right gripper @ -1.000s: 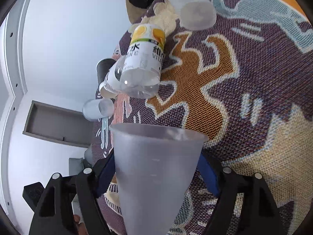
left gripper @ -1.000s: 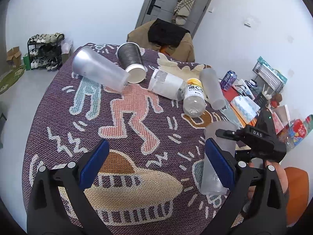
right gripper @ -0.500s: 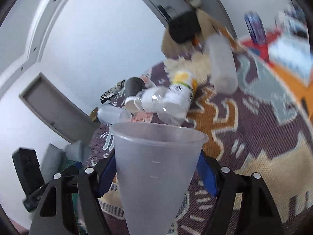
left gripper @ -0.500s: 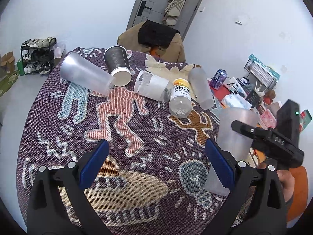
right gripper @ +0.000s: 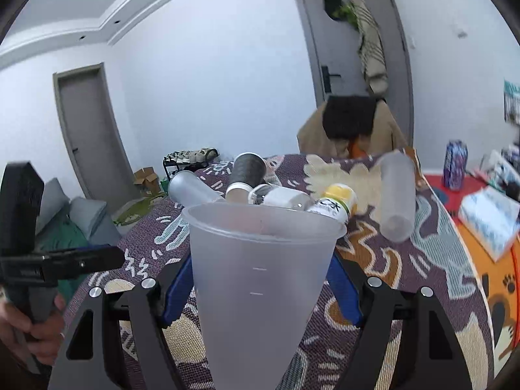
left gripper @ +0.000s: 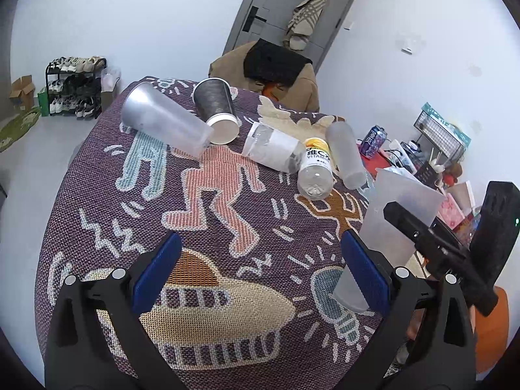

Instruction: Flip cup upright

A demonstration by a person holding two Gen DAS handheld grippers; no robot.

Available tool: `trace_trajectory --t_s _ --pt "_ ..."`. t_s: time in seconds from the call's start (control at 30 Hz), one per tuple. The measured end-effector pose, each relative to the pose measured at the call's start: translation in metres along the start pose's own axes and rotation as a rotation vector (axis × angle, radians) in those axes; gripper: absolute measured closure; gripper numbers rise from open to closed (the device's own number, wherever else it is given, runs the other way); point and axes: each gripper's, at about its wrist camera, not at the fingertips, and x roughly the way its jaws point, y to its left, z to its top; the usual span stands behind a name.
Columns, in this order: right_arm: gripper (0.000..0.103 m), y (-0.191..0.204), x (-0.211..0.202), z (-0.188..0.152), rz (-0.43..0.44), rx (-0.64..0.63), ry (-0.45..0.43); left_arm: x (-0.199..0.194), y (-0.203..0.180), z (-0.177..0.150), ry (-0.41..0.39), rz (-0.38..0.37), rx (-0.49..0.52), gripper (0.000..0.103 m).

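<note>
My right gripper (right gripper: 260,289) is shut on a frosted translucent plastic cup (right gripper: 260,269), held upright with its mouth up over the right part of the patterned tablecloth (right gripper: 373,260). The same cup (left gripper: 393,221) shows at the right of the left wrist view, near the table's edge, with the right gripper's black body (left gripper: 455,247) beside it. My left gripper (left gripper: 256,269) is open and empty over the near part of the cloth.
Lying on the far side of the table: a clear tumbler (left gripper: 162,120), a dark paper cup (left gripper: 216,107), two plastic bottles (left gripper: 315,169), a frosted tumbler (left gripper: 346,154). A chair with a coat (left gripper: 273,71) stands behind. Clutter lies on the floor at right.
My right gripper has turned the frosted cup from tilted over the cloth to upright, mouth up, and moved it toward the table's right edge. My left gripper has barely moved.
</note>
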Motion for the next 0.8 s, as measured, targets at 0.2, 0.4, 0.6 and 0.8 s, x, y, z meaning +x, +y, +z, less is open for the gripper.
trace_trajectory --t_s 0.2,0.4,0.6,0.8 --pt "0.030 0.010 0.002 -0.006 -0.037 -0.084 -0.065 -0.001 0.007 -0.002 -0.006 0.001 -0.024 0.006" --pt "0.030 0.016 0.007 -0.021 -0.047 -0.141 -0.076 0.001 0.010 -0.004 -0.004 -0.002 -0.031 0.006" --pt "0.030 0.015 -0.007 -0.027 -0.033 -0.128 -0.074 0.001 0.007 -0.007 0.001 -0.011 -0.023 0.006" --pt "0.006 0.011 -0.018 -0.026 -0.027 -0.086 0.011 0.000 -0.002 -0.008 0.001 -0.025 -0.004 0.006"
